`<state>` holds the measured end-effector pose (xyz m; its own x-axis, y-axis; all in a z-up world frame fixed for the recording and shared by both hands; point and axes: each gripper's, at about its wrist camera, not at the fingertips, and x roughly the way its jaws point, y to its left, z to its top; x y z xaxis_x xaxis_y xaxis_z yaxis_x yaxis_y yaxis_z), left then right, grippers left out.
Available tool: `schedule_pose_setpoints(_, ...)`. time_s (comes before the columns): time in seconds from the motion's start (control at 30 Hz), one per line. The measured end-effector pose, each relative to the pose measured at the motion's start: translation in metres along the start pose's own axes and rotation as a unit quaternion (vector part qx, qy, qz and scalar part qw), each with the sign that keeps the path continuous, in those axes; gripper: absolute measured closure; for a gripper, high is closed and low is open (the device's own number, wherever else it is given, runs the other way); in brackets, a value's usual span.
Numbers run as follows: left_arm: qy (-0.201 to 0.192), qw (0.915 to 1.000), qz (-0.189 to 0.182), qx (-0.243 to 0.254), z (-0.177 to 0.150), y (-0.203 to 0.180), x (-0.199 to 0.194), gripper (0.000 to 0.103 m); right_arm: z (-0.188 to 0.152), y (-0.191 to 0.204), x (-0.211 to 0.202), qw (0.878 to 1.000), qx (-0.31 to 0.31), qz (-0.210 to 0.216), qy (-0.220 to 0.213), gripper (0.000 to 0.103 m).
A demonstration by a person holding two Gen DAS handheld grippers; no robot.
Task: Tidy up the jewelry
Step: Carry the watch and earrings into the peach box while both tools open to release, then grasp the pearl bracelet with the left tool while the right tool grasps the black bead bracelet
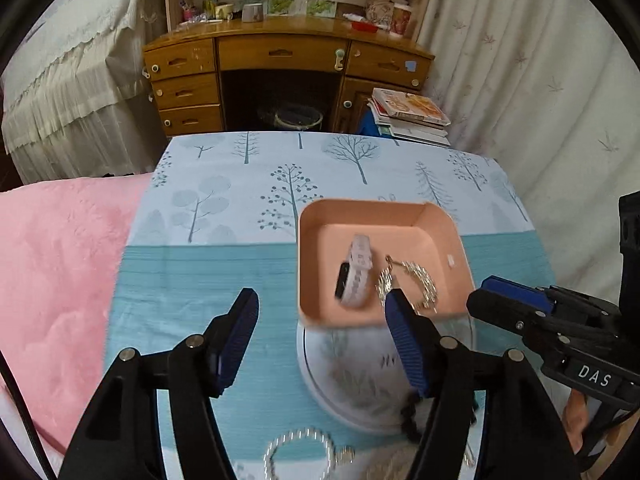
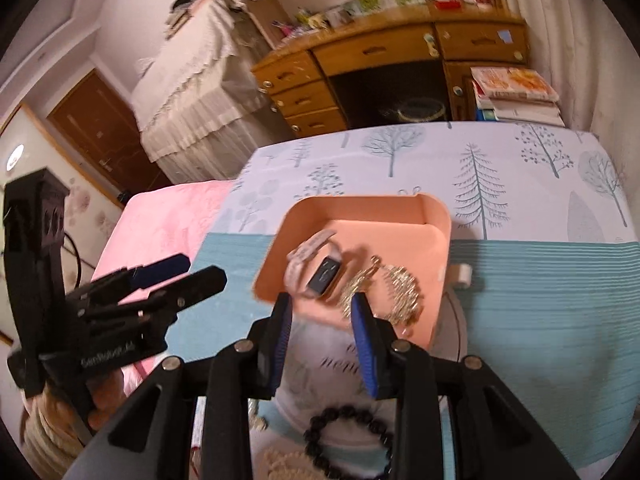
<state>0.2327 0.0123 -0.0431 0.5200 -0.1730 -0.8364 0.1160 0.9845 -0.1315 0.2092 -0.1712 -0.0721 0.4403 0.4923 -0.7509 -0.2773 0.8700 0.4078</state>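
A pink tray (image 1: pixel 440 220) (image 2: pixel 436 216) sits on top of a round white box (image 1: pixel 360 380) (image 2: pixel 320 364). It holds a white band watch (image 1: pixel 358 276) (image 2: pixel 316 264) and a gold chain (image 1: pixel 416 280) (image 2: pixel 400 288). My left gripper (image 1: pixel 324 332) is open and empty, near the tray's front left corner. My right gripper (image 2: pixel 322 316) (image 1: pixel 504 304) is open and empty, at the tray's front edge. A black bead bracelet (image 2: pixel 348 436), a pearl strand (image 2: pixel 284 464) and a silver bracelet (image 1: pixel 298 456) lie on the cloth nearer me.
The table carries a blue and white tree-print cloth (image 1: pixel 248 184) (image 2: pixel 540 264). A pink blanket (image 1: pixel 56 280) lies to the left. A wooden desk (image 1: pixel 280 68), a stack of books (image 1: pixel 412 116) and a curtain (image 1: pixel 520 80) stand beyond the table.
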Motion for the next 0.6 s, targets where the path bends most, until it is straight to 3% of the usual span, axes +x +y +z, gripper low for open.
schedule_pose_setpoints(0.23, -0.026, 0.9995, 0.006, 0.018, -0.038, 0.002, -0.053, 0.039, -0.04, 0.026, -0.037, 0.999, -0.031, 0.002, -0.025, 0.072)
schedule_pose_setpoints(0.4, -0.039, 0.9992, -0.004, -0.002, -0.07, 0.013, -0.083, 0.039, -0.068, 0.038, -0.05, 0.999, -0.04, -0.01, -0.003, 0.072)
schedule_pose_setpoints(0.6, -0.054, 0.9981, -0.005, -0.028, -0.11, 0.02, -0.095, 0.039, -0.097, 0.033, -0.062, 0.999, -0.022, -0.039, -0.013, 0.072)
